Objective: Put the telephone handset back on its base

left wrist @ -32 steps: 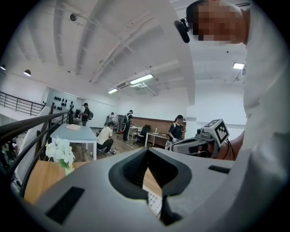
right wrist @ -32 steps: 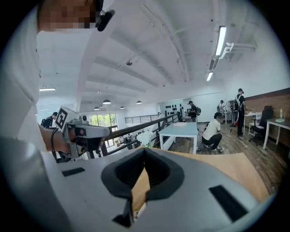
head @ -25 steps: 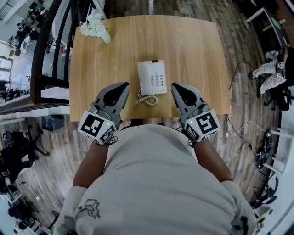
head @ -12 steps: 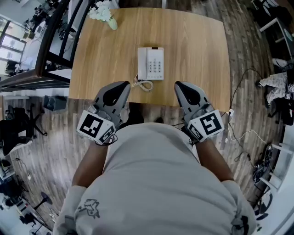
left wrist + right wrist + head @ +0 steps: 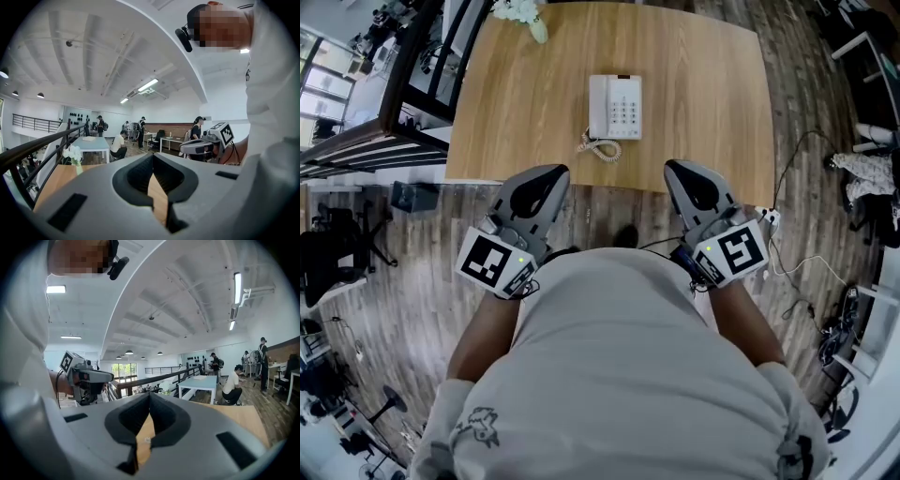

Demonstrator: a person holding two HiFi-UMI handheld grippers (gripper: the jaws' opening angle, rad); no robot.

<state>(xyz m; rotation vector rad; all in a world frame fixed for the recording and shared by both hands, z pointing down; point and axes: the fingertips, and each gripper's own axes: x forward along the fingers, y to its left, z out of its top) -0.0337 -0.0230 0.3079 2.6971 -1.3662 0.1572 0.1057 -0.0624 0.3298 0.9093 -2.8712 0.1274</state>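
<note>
A white telephone (image 5: 616, 107) lies on the wooden table (image 5: 703, 94), with its handset (image 5: 600, 106) resting along the left side of the base. The coiled cord (image 5: 600, 148) lies just in front of it. Both grippers hang over the floor, short of the table's near edge. My left gripper (image 5: 551, 172) is shut and holds nothing; its tips meet in the left gripper view (image 5: 153, 157). My right gripper (image 5: 675, 167) is shut and empty too, as the right gripper view (image 5: 149, 396) shows. Each gripper points level toward the table.
White flowers in a vase (image 5: 520, 11) stand at the table's far left corner. A dark railing (image 5: 403, 103) runs along the left side. Cables and a power strip (image 5: 773, 217) lie on the wooden floor to the right. Several people are far off across the room.
Both grippers have drawn back from the table's near edge to over the floor. The phone and table now lie farther off. The jaws stayed shut.
</note>
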